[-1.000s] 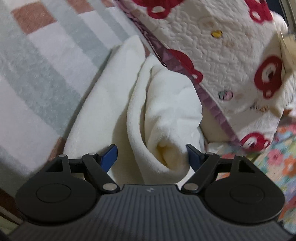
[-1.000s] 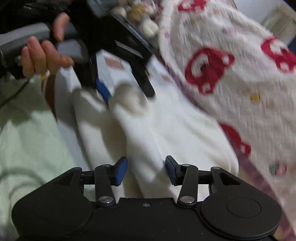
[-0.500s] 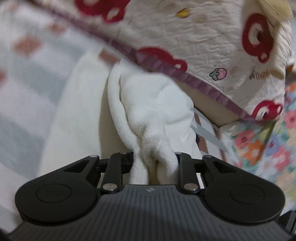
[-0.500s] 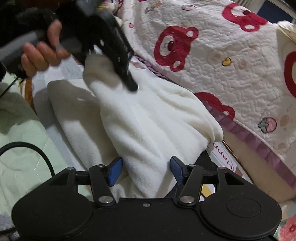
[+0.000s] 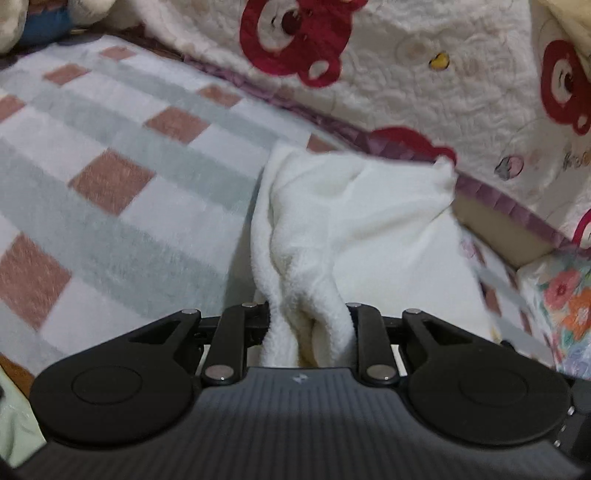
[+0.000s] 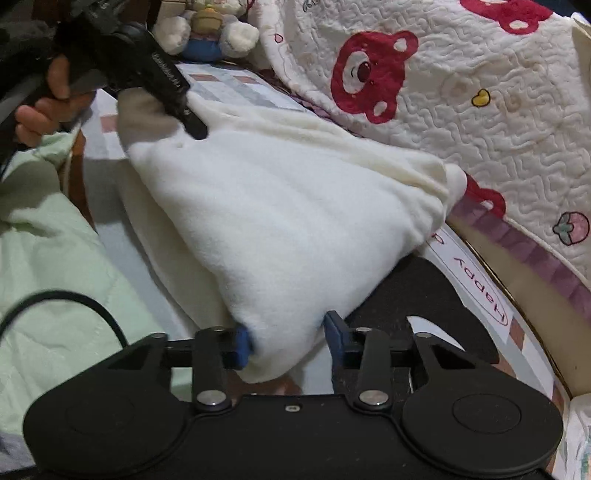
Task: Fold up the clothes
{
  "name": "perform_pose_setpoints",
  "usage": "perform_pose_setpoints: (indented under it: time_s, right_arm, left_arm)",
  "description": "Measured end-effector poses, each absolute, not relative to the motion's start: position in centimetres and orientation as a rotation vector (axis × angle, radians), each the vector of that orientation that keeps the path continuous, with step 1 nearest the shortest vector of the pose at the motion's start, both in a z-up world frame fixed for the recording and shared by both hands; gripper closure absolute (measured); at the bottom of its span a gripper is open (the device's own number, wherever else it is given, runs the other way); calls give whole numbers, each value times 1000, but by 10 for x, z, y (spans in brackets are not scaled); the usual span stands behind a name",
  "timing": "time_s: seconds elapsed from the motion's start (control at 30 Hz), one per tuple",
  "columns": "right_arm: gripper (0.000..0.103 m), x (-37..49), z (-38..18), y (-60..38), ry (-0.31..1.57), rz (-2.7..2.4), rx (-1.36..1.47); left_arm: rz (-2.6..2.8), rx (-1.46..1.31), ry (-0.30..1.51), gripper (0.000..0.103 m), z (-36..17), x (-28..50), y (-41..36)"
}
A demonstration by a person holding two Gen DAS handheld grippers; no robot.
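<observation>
A white fleece garment [image 5: 369, 229] lies on the checked blanket [image 5: 110, 166]. My left gripper [image 5: 308, 325] is shut on a bunched fold of it, and the cloth hides its pads. In the right wrist view the garment [image 6: 295, 221] stretches as a broad sheet from the left gripper [image 6: 194, 127], held by a hand [image 6: 44, 99] at the top left, down to my right gripper [image 6: 288, 339]. The right gripper's blue pads [image 6: 242, 345] press a thick corner of the garment from both sides.
A bear-print quilt [image 6: 480, 110] rises along the right side. A pale green quilted cloth [image 6: 44, 277] with a black cable [image 6: 74, 299] lies at the left. Plush toys [image 6: 207, 33] sit at the back. A dark mat [image 6: 424, 295] and a lettered card [image 6: 480, 288] lie under the garment's right edge.
The left gripper went from open to shut on the garment's fold and pulled it up and back. The right gripper's fingers narrowed onto the garment's near corner.
</observation>
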State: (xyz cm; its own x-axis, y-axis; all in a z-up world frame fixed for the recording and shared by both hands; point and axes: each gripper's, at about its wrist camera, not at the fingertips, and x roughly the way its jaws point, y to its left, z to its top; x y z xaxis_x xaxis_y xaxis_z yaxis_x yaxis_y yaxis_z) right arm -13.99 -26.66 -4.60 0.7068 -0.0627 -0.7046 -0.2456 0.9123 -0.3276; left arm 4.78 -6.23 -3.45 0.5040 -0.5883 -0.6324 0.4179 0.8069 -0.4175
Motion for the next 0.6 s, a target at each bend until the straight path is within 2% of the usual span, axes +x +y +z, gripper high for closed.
perform_pose_setpoints:
  time_s: [0.17,0.23,0.3,0.4,0.6]
  right_arm:
    - [70,-141,-41,-282,822,69,-313]
    - [74,-141,-39,-288,837,54,-271]
    - [75,-142,-38,-294,851,40,-228]
    - [75,-138,-44,-322,923,45,-7]
    - [78,-141,-44,-328,1006,84,22]
  left_arm:
    - [-593,-172,892,82,-54,48,-63]
    - [-571,-106,901,80,-61,46,-69]
    - [-569,-33,887,77,-64,39,-74]
    - [-573,-6,882,77,-63,34,-81]
    - [-551,-135,965,74,-70,44,-61]
